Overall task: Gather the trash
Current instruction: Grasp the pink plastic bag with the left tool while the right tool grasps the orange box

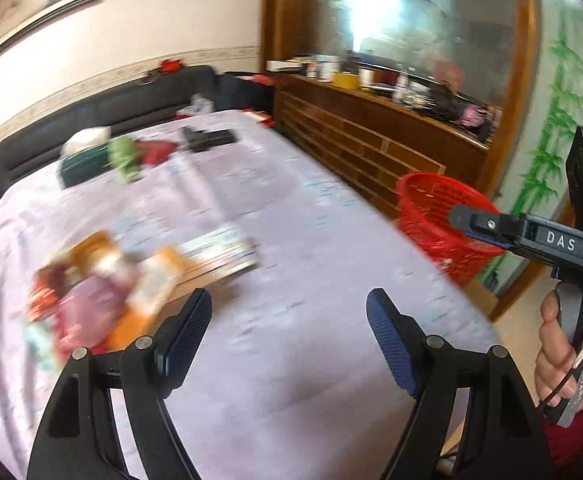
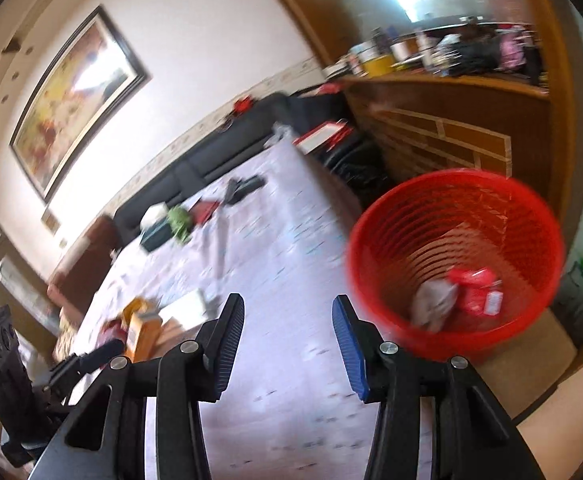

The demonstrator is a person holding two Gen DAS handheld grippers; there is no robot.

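Both my claws, left claw (image 1: 289, 308) and right claw (image 2: 288, 314), gape empty over the worktop (image 1: 291, 200), trash (image 1: 103, 288) heaped near left, bin (image 2: 457, 264) off the right edge, so a hasty grab could scatter wrappers

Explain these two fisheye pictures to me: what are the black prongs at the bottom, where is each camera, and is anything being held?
Each picture comes from a camera on a hand-held gripper that a person carries, looking forward along its two fingers. The black prongs with blue pads are those fingers.

The left wrist view shows the left hand-held gripper open and empty over a table with a pale cloth. A blurred pile of wrappers and boxes lies to its left. At the right edge is the right hand-held gripper, held by a hand.

The right wrist view shows the right hand-held gripper, also open and empty. Beside the table stands a red basket with a red packet and some grey trash inside.
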